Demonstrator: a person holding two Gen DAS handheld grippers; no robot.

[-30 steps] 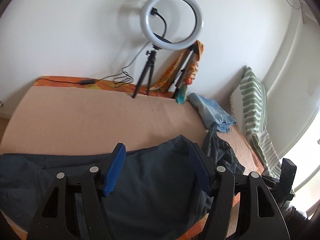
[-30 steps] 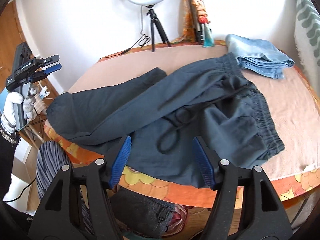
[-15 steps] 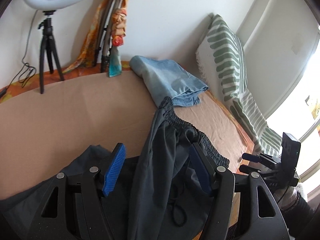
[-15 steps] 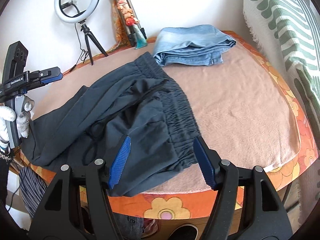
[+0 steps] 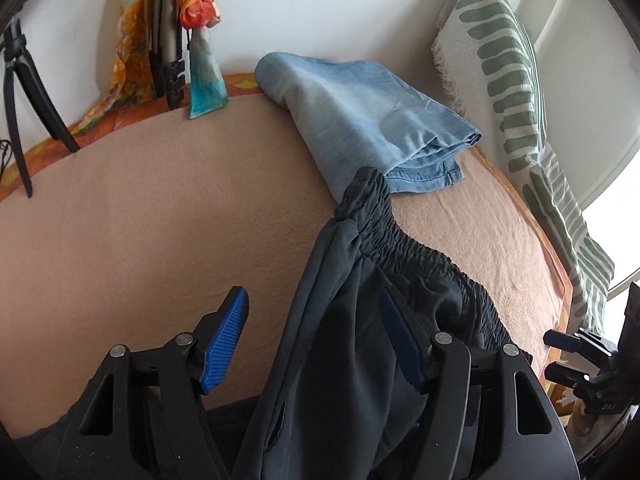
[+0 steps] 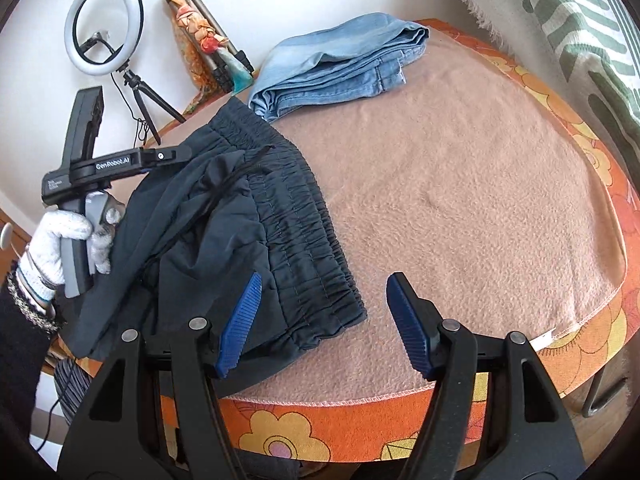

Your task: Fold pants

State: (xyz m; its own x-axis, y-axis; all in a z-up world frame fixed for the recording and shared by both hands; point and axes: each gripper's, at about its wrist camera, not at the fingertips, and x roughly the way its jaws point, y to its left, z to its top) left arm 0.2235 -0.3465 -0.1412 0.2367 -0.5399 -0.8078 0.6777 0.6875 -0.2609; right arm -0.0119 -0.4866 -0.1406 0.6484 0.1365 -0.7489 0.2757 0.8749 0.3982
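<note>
- Dark pants [image 6: 248,248] lie rumpled on the blanket-covered table [image 6: 460,200], waistband near folded jeans [image 6: 340,60].
- Left tool [image 5: 316,340] closing around a raised fabric ridge, not yet pinching.
- Right tool [image 6: 320,320] wide, empty, over the near waistband corner.
- Step: taking waistband grips; next, pinch both and straighten.

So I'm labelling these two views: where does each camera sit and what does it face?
Left wrist: on the left gripper, jaws closing, facing down over the dark pants toward the folded jeans; no body shows.
Right wrist: on the right gripper, open, facing the pants' waistband; a gloved left hand shows.
Shared: pants, jeans, blanket.
</note>
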